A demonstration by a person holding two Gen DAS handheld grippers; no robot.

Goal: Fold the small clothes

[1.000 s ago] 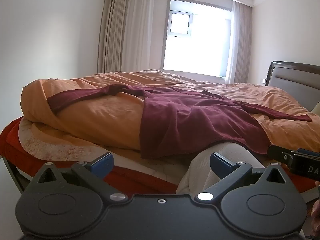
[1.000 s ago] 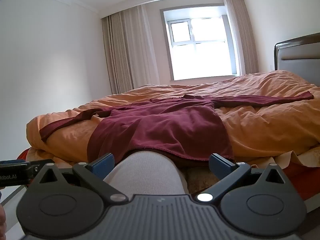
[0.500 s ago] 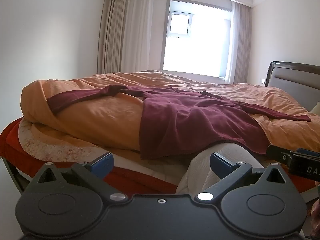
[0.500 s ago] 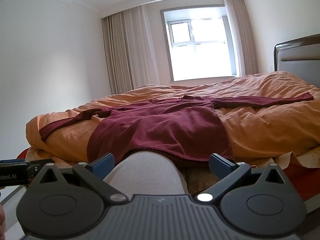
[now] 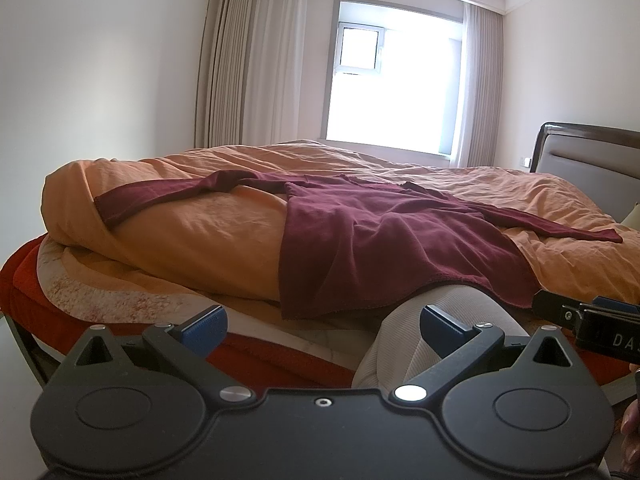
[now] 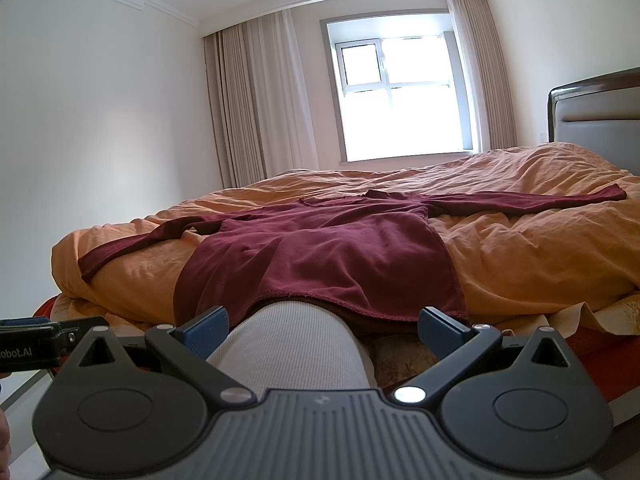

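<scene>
A dark red long-sleeved top [image 5: 384, 240] [image 6: 320, 252] lies spread flat on an orange duvet [image 5: 200, 236] [image 6: 540, 256], both sleeves stretched out sideways and its hem hanging over the near edge of the bed. My left gripper [image 5: 322, 322] is open and held short of the hem, left of the garment's middle. My right gripper [image 6: 322, 322] is also open, in front of the hem's middle, nothing between its blue fingers [image 6: 440, 330]. A person's knee in pale ribbed fabric [image 6: 296, 344] [image 5: 436, 324] sits between the grippers and the hem, hiding part of it.
A red mattress edge [image 5: 280, 364] and patterned sheet [image 5: 120, 300] lie under the duvet. A dark headboard [image 6: 592, 108] stands at the right, a bright window [image 6: 404, 96] with curtains at the back. The other gripper's body shows at each view's side [image 5: 596, 328] [image 6: 28, 346].
Almost nothing differs; both views shift very slightly. The grippers stay open and the garment lies unmoved.
</scene>
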